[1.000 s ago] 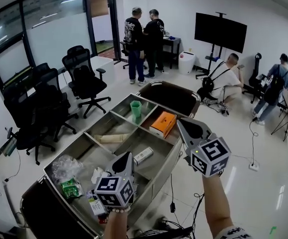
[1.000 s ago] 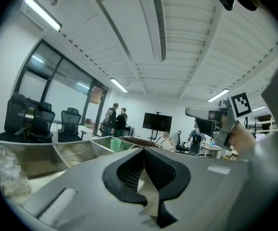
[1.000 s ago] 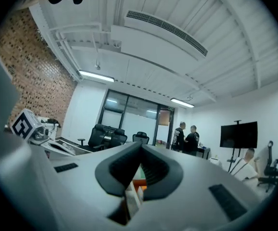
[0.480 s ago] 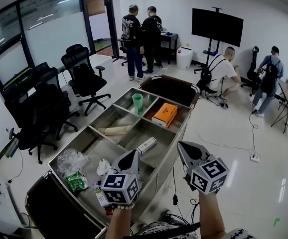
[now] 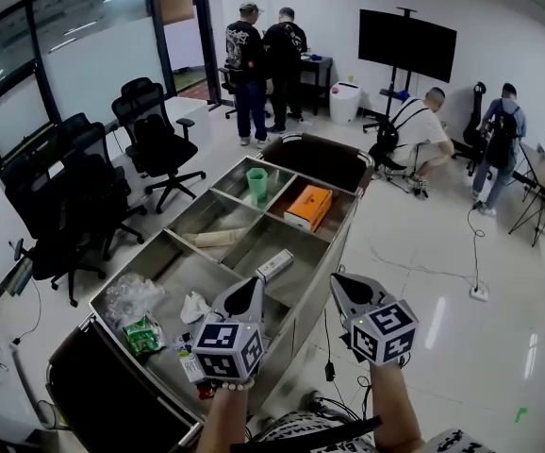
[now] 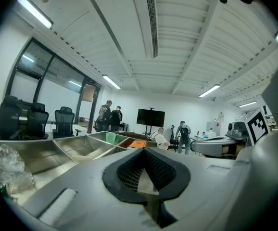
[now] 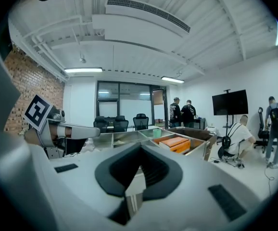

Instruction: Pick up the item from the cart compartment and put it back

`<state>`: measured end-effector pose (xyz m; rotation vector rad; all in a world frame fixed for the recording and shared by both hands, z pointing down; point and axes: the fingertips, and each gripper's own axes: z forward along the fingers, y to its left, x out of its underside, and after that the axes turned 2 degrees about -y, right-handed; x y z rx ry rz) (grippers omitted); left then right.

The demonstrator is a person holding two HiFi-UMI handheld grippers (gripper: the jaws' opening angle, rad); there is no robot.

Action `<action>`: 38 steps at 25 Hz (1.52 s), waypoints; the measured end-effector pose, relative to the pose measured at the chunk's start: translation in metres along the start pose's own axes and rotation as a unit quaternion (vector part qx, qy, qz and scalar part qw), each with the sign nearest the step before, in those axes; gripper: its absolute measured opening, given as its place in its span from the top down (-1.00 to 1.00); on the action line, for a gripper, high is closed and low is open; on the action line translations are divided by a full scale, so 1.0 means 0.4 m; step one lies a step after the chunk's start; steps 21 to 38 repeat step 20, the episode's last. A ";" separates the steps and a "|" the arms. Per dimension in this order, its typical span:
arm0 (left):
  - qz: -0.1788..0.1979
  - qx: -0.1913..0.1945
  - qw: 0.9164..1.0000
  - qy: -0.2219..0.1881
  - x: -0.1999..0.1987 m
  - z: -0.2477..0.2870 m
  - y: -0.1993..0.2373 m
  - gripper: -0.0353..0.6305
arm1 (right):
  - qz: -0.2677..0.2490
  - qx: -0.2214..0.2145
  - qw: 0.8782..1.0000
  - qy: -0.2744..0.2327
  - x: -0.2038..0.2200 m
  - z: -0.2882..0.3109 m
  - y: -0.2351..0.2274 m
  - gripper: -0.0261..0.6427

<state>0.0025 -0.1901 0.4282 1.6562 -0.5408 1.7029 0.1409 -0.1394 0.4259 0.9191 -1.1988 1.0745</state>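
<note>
The steel cart (image 5: 322, 270) has several open compartments. A green cup (image 5: 256, 183) and an orange box (image 5: 308, 207) lie in the far ones, a beige roll (image 5: 218, 239) and a white box (image 5: 273, 264) in the middle ones. My left gripper (image 5: 251, 288) hovers over the near compartment, shut and holding nothing. My right gripper (image 5: 344, 287) is shut and empty too, out past the cart's right rim over the floor. In the left gripper view the closed left gripper (image 6: 145, 171) points along the cart (image 6: 76, 146). The right gripper view shows the shut right gripper (image 7: 137, 171) and the orange box (image 7: 176, 143).
The near compartment holds a clear plastic bag (image 5: 129, 296), a green packet (image 5: 143, 334) and crumpled white paper (image 5: 194, 307). Office chairs (image 5: 155, 142) stand left of the cart. Several people (image 5: 264, 57) are at the back and right, near a TV stand (image 5: 406, 45). Cables (image 5: 414, 270) cross the floor.
Both grippers have drawn back toward me and sit lower in the head view. The right one left the spot near the orange box and is now beside the cart's near end. Both stayed shut.
</note>
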 end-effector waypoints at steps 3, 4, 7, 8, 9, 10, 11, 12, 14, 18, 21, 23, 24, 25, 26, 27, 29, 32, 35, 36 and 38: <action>0.001 0.001 1.000 0.001 -0.001 0.000 -0.009 0.88 | 0.000 0.001 1.000 0.000 -0.004 -0.009 -0.005 0.91; 0.001 0.001 1.000 0.002 -0.001 -0.001 -0.012 0.88 | -0.001 0.001 1.000 0.000 -0.005 -0.011 -0.007 0.91; 0.002 -0.002 1.000 0.001 -0.001 -0.003 -0.014 0.88 | -0.002 -0.001 1.000 0.003 -0.002 -0.013 -0.009 0.91; 0.002 -0.002 1.000 0.001 0.000 -0.003 -0.015 0.88 | -0.002 -0.002 1.000 0.003 0.000 -0.013 -0.009 0.91; 0.002 -0.003 1.000 0.002 0.001 -0.002 -0.015 0.88 | -0.002 -0.004 1.000 0.004 0.002 -0.013 -0.008 0.91; 0.003 -0.004 1.000 0.002 0.002 -0.002 -0.016 0.88 | -0.002 -0.006 1.000 0.004 0.003 -0.012 -0.008 0.91; 0.003 -0.005 1.000 0.002 0.001 -0.002 -0.017 0.88 | -0.003 -0.007 1.000 0.004 0.003 -0.012 -0.007 0.91; 0.003 -0.005 1.000 0.002 0.001 -0.002 -0.018 0.88 | -0.003 -0.009 1.000 0.004 0.002 -0.012 -0.007 0.91; 0.004 -0.006 1.000 0.002 0.000 -0.001 -0.020 0.88 | -0.003 -0.011 1.000 0.005 0.001 -0.011 -0.005 0.91; 0.002 -0.008 1.000 0.003 0.004 0.000 -0.019 0.88 | -0.003 -0.017 1.000 0.007 0.007 -0.006 -0.002 0.91; 0.001 -0.009 1.000 0.003 0.006 0.001 -0.018 0.88 | -0.003 -0.019 1.000 0.008 0.011 -0.004 -0.003 0.91; 0.001 -0.009 1.000 0.003 0.006 0.001 -0.018 0.88 | -0.003 -0.019 1.000 0.008 0.011 -0.004 -0.003 0.91; 0.001 -0.009 1.000 0.003 0.006 0.001 -0.018 0.88 | -0.003 -0.019 1.000 0.008 0.011 -0.004 -0.003 0.91; 0.001 -0.009 1.000 0.003 0.006 0.001 -0.018 0.88 | -0.003 -0.019 1.000 0.008 0.011 -0.004 -0.003 0.91; 0.001 -0.009 1.000 0.003 0.006 0.001 -0.018 0.88 | -0.003 -0.019 1.000 0.008 0.011 -0.004 -0.003 0.91; 0.001 -0.009 1.000 0.003 0.006 0.001 -0.018 0.88 | -0.003 -0.019 1.000 0.008 0.011 -0.004 -0.003 0.91; 0.001 -0.009 1.000 0.003 0.006 0.001 -0.018 0.88 | -0.003 -0.019 1.000 0.008 0.011 -0.004 -0.003 0.91; 0.001 -0.009 1.000 0.003 0.006 0.001 -0.018 0.88 | -0.003 -0.019 1.000 0.008 0.011 -0.004 -0.003 0.91; 0.001 -0.009 1.000 0.003 0.006 0.001 -0.018 0.88 | -0.003 -0.019 1.000 0.008 0.011 -0.004 -0.003 0.91; 0.001 -0.009 1.000 0.003 0.006 0.001 -0.018 0.88 | -0.003 -0.019 1.000 0.008 0.011 -0.004 -0.003 0.91; 0.001 -0.009 1.000 0.003 0.006 0.001 -0.018 0.88 | -0.003 -0.019 1.000 0.008 0.011 -0.004 -0.003 0.91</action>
